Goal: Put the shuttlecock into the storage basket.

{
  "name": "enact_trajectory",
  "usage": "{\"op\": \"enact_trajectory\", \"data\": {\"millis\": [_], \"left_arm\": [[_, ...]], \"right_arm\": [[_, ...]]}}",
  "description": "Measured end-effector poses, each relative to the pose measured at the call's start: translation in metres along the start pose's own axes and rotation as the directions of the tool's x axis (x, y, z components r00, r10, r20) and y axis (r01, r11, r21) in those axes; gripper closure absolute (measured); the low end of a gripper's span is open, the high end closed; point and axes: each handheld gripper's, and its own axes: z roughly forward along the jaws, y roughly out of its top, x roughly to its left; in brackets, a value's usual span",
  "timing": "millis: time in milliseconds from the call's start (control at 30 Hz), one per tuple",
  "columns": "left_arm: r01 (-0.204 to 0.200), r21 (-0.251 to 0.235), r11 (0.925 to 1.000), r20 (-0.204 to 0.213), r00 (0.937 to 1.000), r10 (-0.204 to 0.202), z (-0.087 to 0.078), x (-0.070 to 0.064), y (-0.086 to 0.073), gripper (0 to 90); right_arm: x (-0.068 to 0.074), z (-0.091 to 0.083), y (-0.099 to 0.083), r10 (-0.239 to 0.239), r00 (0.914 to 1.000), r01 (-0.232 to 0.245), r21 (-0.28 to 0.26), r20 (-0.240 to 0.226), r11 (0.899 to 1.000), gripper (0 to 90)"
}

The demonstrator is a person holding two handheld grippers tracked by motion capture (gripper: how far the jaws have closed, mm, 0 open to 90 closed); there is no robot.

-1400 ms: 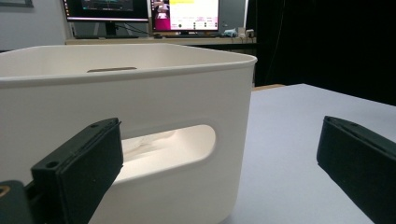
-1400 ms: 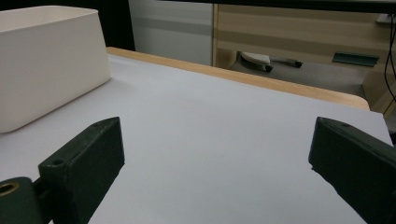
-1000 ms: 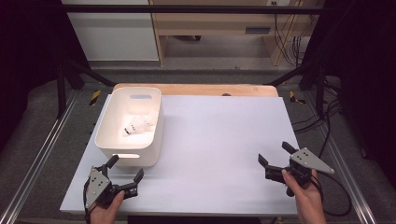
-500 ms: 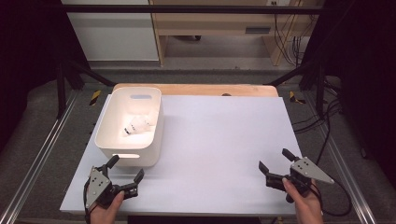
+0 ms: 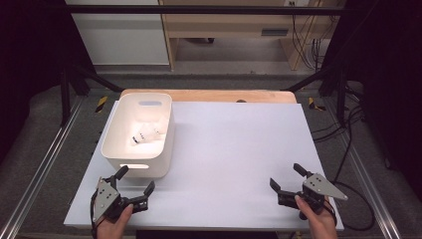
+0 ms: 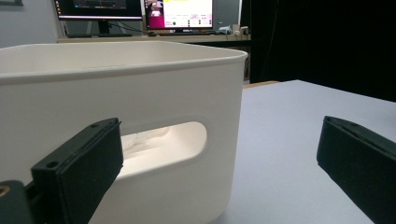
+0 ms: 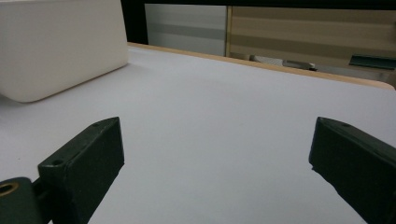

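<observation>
Both grippers are held low at the near edge of the white table (image 5: pixel 234 149), jaws spread wide and nothing gripped. The left gripper (image 5: pixel 133 188) is parked just short of the white bin (image 5: pixel 119 149); the bin's near wall and its handle slot (image 6: pixel 163 144) are seen directly ahead of the left jaw, with the right jaw out over open table. The right gripper (image 5: pixel 289 179) is well apart from the bin, which lies far off ahead and to its left.

Step judged: at rest or about to approach; no contact made. Small white items (image 5: pixel 147 133) are seen lying inside the bin, beyond the near wall.

Next move judged: the left gripper to be raised over the rim, or one jaw fed through the slot to take the wall. The near wall stands in the way of a straight reach.
</observation>
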Motion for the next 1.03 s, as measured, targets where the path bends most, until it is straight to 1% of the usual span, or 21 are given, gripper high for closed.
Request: {"op": "enact_trajectory", "data": {"millis": [133,233,400,567,633,1033], "left_arm": [[-0.001,0.002,1.0000,0.002,1.0000,0.001,0.000,0.000,0.000,0.4],[0.000,0.003,1.0000,0.003,1.0000,0.000,0.000,0.000,0.000,0.5],[0.000,0.005,1.0000,0.006,1.0000,0.000,0.000,-0.001,0.000,0.5],[-0.003,0.006,1.0000,0.016,0.9999,0.003,0.000,-0.002,0.000,0.5],[-0.004,0.006,1.0000,0.019,0.9998,0.004,0.000,-0.003,0.000,0.5],[-0.004,0.009,1.0000,0.019,0.9998,0.004,0.001,-0.002,0.000,0.5]], "right_arm": [[0.004,0.003,-0.003,-0.002,0.9998,0.002,0.000,-0.018,1.000,3.6],[0.008,0.006,-0.006,-0.014,0.9993,0.014,0.001,-0.034,1.000,3.6],[0.013,0.011,-0.007,-0.013,0.9982,0.013,-0.008,-0.059,1.000,3.6],[0.019,0.017,-0.010,-0.023,0.9961,0.022,-0.012,-0.085,1.000,3.6],[0.020,0.020,-0.011,-0.025,0.9949,0.023,-0.018,-0.097,1.000,3.6],[0.023,0.039,-0.009,-0.019,0.9913,0.016,-0.030,-0.131,0.999,3.5]]}}
